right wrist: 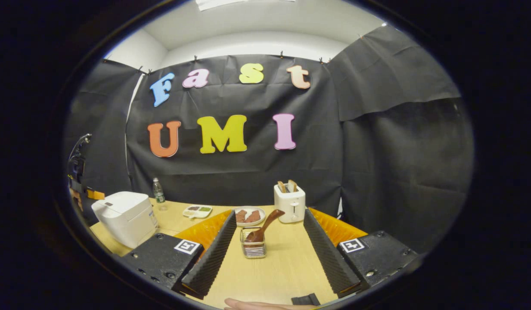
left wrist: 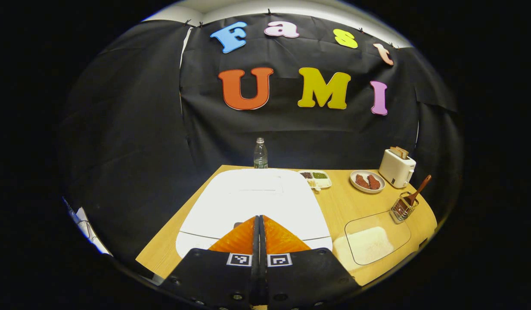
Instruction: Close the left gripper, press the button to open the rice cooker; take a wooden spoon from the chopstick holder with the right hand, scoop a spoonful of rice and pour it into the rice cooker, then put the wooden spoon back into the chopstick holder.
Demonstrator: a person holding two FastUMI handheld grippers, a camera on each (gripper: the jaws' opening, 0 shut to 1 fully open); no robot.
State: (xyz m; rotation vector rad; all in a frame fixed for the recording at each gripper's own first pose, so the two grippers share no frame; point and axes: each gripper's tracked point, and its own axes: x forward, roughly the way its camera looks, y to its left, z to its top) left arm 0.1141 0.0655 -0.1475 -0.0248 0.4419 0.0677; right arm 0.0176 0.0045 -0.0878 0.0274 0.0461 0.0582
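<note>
My left gripper (left wrist: 259, 217) is shut with nothing between its fingers, and its tips hang just over the front edge of the white rice cooker (left wrist: 254, 200), whose lid is down. The wooden spoon (left wrist: 418, 188) stands tilted in the wire chopstick holder (left wrist: 404, 208) at the table's right. A clear tray of rice (left wrist: 373, 243) lies in front of the holder. In the right gripper view, my right gripper (right wrist: 268, 212) is open, its fingers on either side of the chopstick holder (right wrist: 253, 249) and spoon (right wrist: 265, 224) but apart from both. The rice cooker (right wrist: 125, 217) sits far left.
A white toaster (left wrist: 396, 168) holding bread, a plate of reddish food (left wrist: 367, 181), a sectioned dish (left wrist: 317, 178) and a water bottle (left wrist: 260, 153) line the back of the wooden table (left wrist: 343, 202). A hand (right wrist: 265, 305) shows at the bottom edge of the right gripper view.
</note>
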